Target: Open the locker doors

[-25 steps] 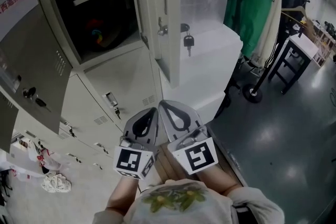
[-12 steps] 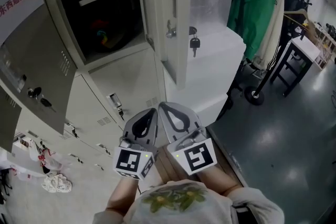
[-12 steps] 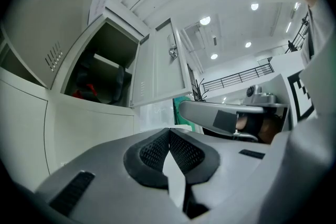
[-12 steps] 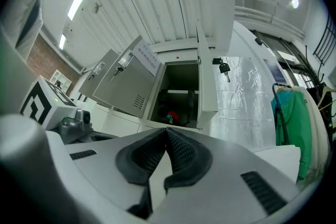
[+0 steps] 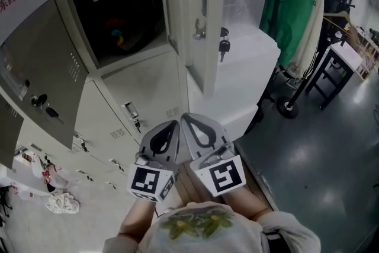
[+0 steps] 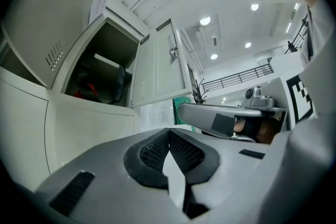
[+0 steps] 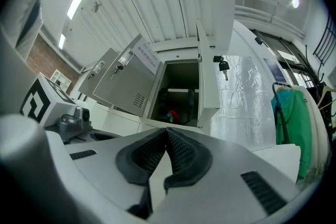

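Fingers, left gripper (image 5: 173, 125): pressed together with nothing between them, as read in the left gripper view (image 6: 169, 131).
Fingers, right gripper (image 5: 185, 118): likewise shut and empty, as read in the right gripper view (image 7: 167, 129).
Hold: both grippers are carried side by side close to the body, tips pointed at the lockers and touching none of them.
Doors already open: the upper compartment (image 5: 118, 3) stands dark and exposed; the white door (image 5: 204, 15) is swung out to its right with a key (image 5: 224, 46) hanging from it; the grey door (image 5: 41, 68) is swung out at the left.
Task's thing next in line (judged): the closed door (image 5: 148, 89) under the open compartment, with its latch (image 5: 127, 111) near the left edge.
Direction: the latch lies ahead of the tips and to their left, well apart from both.
Nearer hand: the left gripper is judged the nearer.
Long axis: the latch and the door edge run upright, so a level reach is called for.
Edges: the white door's lower corner hangs above and just right of the reach path.
Open room: bare floor (image 5: 320, 157) lies to the right, bounded by the clothes rack (image 5: 290, 9).
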Demonstrator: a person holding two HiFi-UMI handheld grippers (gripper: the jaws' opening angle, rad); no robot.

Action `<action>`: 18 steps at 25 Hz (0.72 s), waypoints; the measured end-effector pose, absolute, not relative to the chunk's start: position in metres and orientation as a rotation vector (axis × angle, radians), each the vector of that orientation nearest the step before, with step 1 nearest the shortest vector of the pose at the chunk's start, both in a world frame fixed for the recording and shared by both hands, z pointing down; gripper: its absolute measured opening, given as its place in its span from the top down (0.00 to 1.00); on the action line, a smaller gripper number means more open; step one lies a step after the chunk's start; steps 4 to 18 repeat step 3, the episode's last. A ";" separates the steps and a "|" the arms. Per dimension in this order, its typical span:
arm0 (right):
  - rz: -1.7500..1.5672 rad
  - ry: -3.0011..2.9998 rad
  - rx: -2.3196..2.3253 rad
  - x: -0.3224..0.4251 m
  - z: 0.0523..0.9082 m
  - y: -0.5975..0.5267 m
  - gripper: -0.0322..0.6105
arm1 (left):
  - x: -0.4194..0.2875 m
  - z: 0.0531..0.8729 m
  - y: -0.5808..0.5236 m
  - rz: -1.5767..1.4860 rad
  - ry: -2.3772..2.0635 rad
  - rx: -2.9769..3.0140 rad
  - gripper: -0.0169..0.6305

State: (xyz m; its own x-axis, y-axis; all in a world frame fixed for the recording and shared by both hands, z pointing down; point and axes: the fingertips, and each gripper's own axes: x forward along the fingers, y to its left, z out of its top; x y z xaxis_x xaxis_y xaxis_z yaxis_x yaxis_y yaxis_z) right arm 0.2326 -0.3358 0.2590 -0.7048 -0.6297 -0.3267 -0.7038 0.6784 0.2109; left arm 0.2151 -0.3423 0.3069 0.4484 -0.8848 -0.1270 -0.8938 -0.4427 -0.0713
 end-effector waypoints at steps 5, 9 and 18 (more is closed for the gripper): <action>0.458 2.665 -1.071 0.231 0.260 -0.336 0.90 | 0.213 0.307 -0.342 0.110 1.583 -2.562 0.93; 0.458 2.665 -1.071 0.231 0.260 -0.336 0.90 | 0.213 0.307 -0.342 0.110 1.583 -2.562 0.93; 0.458 2.665 -1.071 0.231 0.260 -0.336 0.90 | 0.213 0.307 -0.342 0.110 1.583 -2.562 0.93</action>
